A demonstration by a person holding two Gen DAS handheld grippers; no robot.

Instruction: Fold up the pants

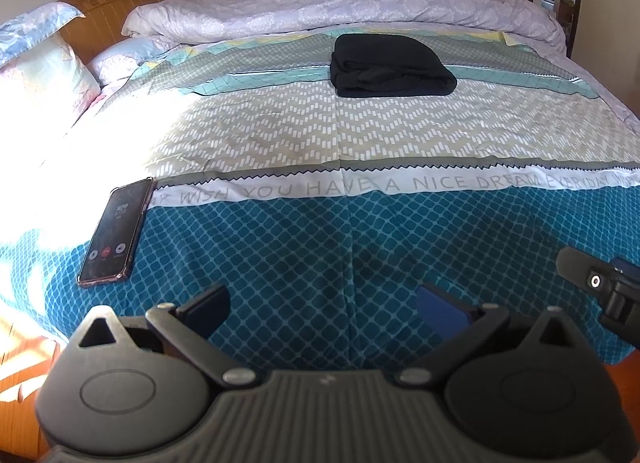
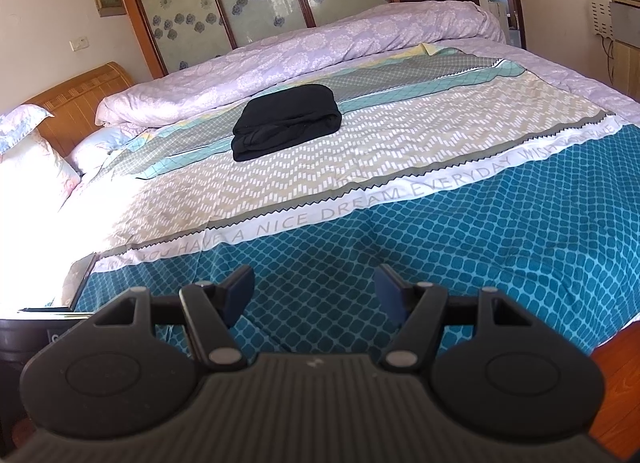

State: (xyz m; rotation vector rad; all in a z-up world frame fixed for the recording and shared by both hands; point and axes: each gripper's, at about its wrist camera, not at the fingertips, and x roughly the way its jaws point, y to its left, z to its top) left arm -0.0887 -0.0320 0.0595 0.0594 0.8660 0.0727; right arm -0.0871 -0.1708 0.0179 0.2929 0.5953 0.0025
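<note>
Black pants (image 1: pixel 390 67) lie folded in a compact bundle on the patterned bedspread, far across the bed; they also show in the right wrist view (image 2: pixel 286 121). My left gripper (image 1: pixel 322 305) is open and empty, held over the blue near edge of the bed, far from the pants. My right gripper (image 2: pixel 314 291) is open and empty, also over the blue near edge. Part of the right gripper (image 1: pixel 600 283) shows at the right edge of the left wrist view.
A phone (image 1: pixel 116 233) with a lit screen lies on the bed at the near left. A rolled lilac duvet (image 1: pixel 360 7) runs along the far side. Pillows (image 1: pixel 40 63) and a wooden headboard (image 1: pixel 108 7) are at the left. Wooden floor (image 2: pixel 616 367) lies beside the bed.
</note>
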